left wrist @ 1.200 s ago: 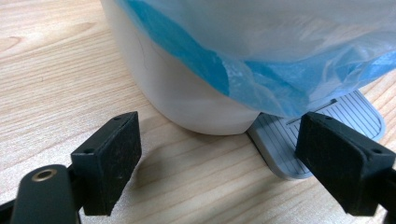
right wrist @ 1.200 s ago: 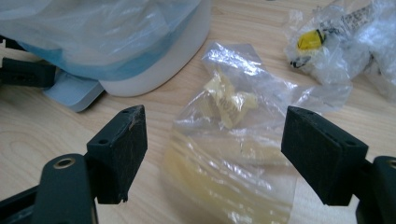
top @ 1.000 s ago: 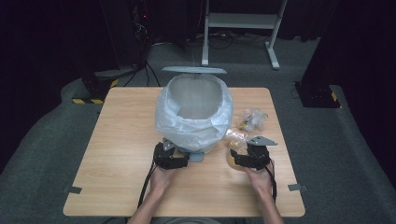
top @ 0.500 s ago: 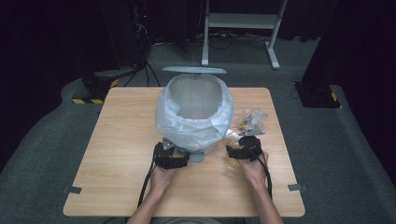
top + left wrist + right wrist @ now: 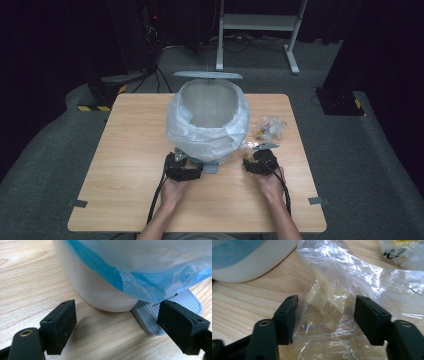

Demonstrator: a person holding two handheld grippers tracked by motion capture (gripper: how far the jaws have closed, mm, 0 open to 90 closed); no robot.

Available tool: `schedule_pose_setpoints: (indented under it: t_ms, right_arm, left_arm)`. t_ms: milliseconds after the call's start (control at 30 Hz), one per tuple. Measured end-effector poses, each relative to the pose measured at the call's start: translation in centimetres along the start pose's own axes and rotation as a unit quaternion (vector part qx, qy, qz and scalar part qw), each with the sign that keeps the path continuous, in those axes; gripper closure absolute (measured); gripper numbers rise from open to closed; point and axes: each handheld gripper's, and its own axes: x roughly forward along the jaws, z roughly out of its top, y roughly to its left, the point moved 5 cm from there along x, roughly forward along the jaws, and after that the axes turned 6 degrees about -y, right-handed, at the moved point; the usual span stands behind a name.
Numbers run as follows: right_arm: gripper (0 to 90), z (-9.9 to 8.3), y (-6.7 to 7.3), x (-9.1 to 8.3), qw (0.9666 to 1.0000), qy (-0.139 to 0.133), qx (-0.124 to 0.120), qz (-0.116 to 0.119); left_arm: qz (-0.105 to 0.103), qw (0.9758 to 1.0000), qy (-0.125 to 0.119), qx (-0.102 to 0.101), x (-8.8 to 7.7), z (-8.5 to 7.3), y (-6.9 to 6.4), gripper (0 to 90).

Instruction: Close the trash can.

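A white pedal bin (image 5: pixel 207 122) lined with a pale blue bin liner (image 5: pixel 200 135) stands at the middle of the wooden counter (image 5: pixel 125 165), its lid up at 12 o'clock and its grey foot pedal (image 5: pixel 166 312) pointing to 6 o'clock. The thing in hand is a crumpled clear plastic wrapper (image 5: pixel 329 302) with something pale yellow inside; it lies on the counter at about 4 o'clock from the bin, close to the base. Another clear packet with yellow and black print (image 5: pixel 270 127) lies a little beyond it, at about 3 o'clock from the bin. Judging by this, the clearing of litter into the bin is at an early step: the wrapper is not yet lifted, and the other packet is untouched. The right gripper (image 5: pixel 325 315) is low over the counter, and its jaws, which have just been closing, straddle the wrapper; in the right gripper view the film brushes the left pad while a gap shows at the other, so it is not yet a firm grip. The right hand (image 5: pixel 272 187) reaches in from 6 o'clock with the forearm nearly straight. The left gripper (image 5: pixel 117 325) rests near the counter at the foot of the bin, jaws wide apart and holding nothing, one toward the bin's base and one over the pedal.
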Motion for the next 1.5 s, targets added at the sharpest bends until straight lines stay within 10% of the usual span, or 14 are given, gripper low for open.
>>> schedule_pose_setpoints:
  t_ms: [533,1500]
  right_arm:
    - [83.9,-0.6,-0.6,-1.2,0.9996,-0.012,0.001,0.024]
    - [87.3,-1.5,-2.0,-7.7,0.9981,-0.045,0.017,0.039]
  left_arm:
    - [0.0,1.0,0.0,0.0,0.0,0.0,0.0,16.6]
    - [0.005,0.9999,-0.001,0.01,-0.1,0.0,0.0,16.6]
